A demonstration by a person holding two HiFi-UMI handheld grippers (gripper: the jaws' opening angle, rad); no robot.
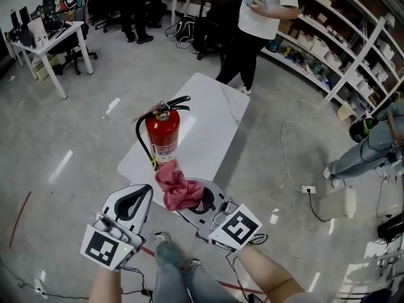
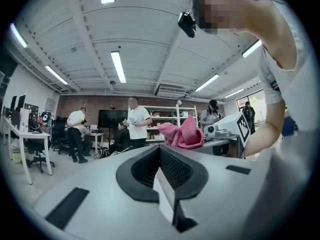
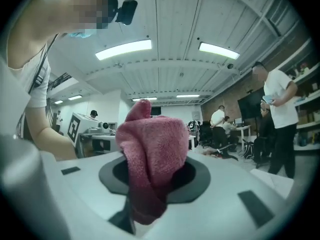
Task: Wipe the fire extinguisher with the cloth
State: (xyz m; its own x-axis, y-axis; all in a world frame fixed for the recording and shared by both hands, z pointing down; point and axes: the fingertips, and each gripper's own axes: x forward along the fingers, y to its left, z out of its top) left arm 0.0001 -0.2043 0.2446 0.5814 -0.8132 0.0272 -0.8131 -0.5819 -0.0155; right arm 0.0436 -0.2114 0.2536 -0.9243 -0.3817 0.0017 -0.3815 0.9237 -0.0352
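**Head view.** Item: upright red metal fire extinguisher (image 1: 163, 137) with black hose and lever, standing at the near end of a white rectangular table (image 1: 214, 115). At its 6 o'clock we log a crumpled pink terry cloth (image 1: 178, 191), whose top edge meets the cylinder's base in the picture; we cannot tell whether they actually touch. The right gripper (image 1: 199, 202) carries the cloth. The left gripper (image 1: 136, 201) sits at the cloth's 9 o'clock, just beside it.

**Left gripper view.** Jaws pressed together, nothing between them. The cloth (image 2: 182, 134) shows at 1 o'clock beyond the jaw tips, with the right gripper (image 2: 230, 126) behind it. The extinguisher is not in this view.

**Right gripper view.** Jaws clamped on the cloth (image 3: 152, 159), which bunches up above the tips. The left gripper (image 3: 87, 129) stands at 9 o'clock.

**Step, as we judge it.** The cloth is in hand and is being brought to the cylinder; wiping is not evidently begun. The next move calls for pressing the cloth onto the red body and stroking along it. We would have the left gripper steady the handle, lest the extinguisher tip.
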